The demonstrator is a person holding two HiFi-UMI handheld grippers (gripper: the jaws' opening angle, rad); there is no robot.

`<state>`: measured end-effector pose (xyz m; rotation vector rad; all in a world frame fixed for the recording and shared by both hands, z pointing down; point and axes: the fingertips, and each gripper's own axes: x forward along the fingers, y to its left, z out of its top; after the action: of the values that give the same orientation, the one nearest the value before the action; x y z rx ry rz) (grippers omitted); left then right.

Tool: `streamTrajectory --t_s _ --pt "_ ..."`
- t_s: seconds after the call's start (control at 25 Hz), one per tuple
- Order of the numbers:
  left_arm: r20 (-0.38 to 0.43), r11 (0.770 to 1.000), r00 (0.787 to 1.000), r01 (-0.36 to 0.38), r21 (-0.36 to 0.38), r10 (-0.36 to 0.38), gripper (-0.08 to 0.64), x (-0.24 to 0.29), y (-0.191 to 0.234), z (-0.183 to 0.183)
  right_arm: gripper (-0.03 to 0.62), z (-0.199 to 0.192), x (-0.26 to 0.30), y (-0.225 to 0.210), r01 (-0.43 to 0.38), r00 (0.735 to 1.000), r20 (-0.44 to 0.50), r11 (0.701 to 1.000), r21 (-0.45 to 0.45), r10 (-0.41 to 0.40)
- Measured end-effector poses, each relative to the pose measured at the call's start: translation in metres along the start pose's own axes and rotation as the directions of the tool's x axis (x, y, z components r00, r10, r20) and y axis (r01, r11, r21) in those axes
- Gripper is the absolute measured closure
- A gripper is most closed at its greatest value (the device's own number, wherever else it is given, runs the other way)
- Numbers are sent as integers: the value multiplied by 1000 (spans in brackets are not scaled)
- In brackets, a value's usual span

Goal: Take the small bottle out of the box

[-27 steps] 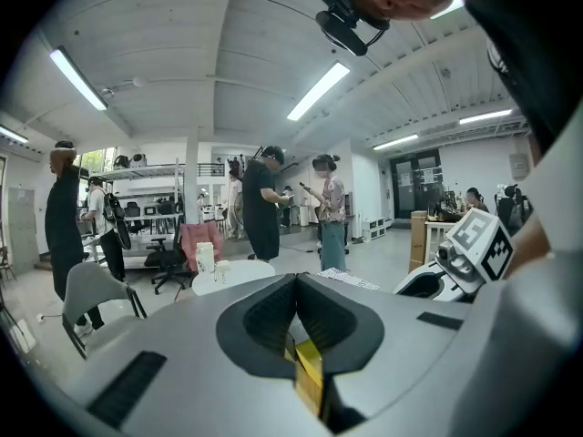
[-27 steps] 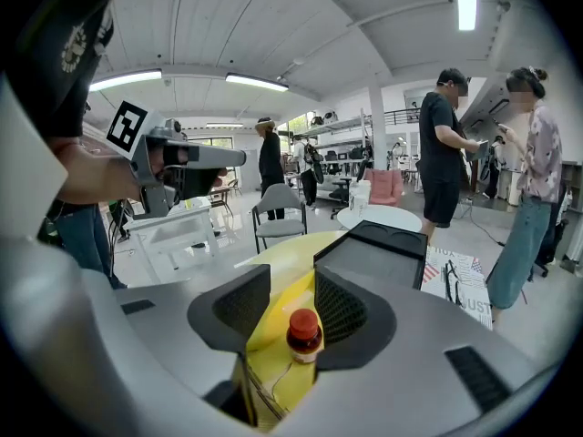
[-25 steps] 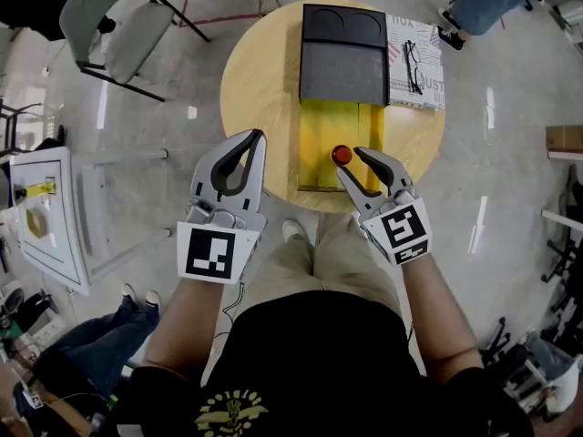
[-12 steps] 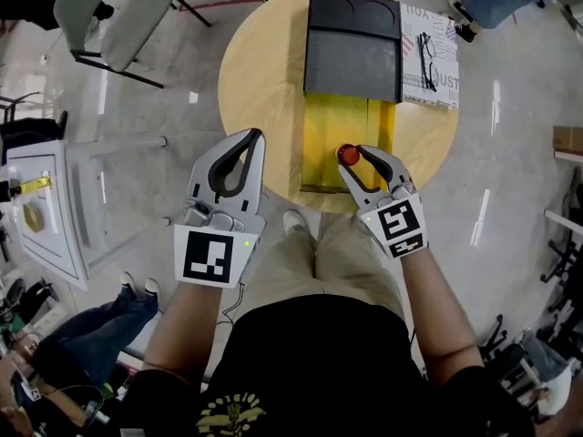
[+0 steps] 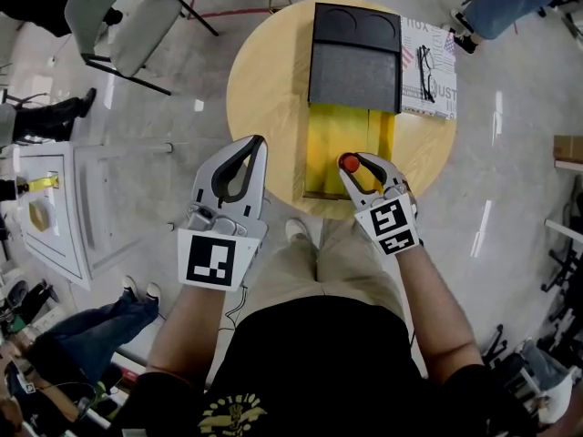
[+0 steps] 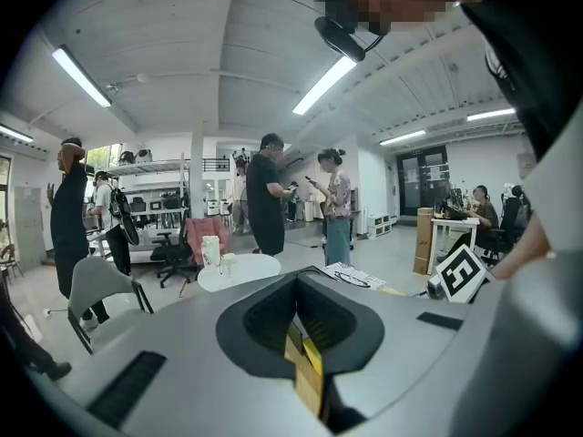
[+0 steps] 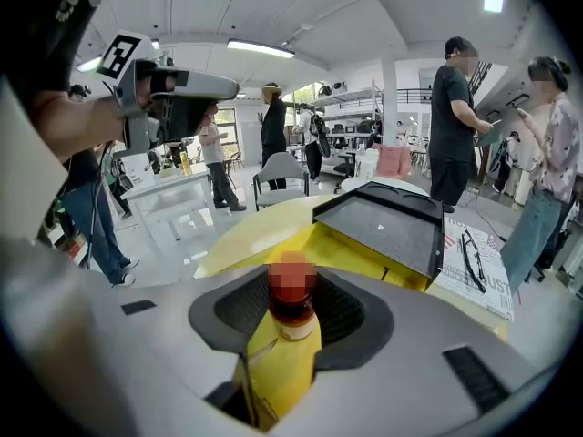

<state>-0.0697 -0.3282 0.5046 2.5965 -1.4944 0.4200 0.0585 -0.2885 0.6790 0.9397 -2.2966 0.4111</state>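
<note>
A: R gripper, what's the status?
B: Jaws closing on the small bottle. Its body fills the gap btwn them, w/ pads on both sides and the red cap poking up past the jaws.
A: Where's the bottle exactly?
B: Upright at the near end of the yellow box, right side. Can't tell from here if its base is off the box floor.
A: Lid?
B: Black lid is flipped open at the far end, lying on the round table.
A: L gripper?
B: Jaw tips together, nothing in them. It hangs left of the box, by the table edge.
</note>
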Motion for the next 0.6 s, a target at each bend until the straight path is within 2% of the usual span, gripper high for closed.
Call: streamTrajectory --t_s 0.36,0.6 --pt "12 1000 1000 -10 -6 10 545 -16 14 28 439 29 -30 16 -38 999 9 999 -2 38" --pt "39 999 999 -37 8 36 545 -32 26 51 439 49 -51 14 -24 1000 14 999 -26 24"
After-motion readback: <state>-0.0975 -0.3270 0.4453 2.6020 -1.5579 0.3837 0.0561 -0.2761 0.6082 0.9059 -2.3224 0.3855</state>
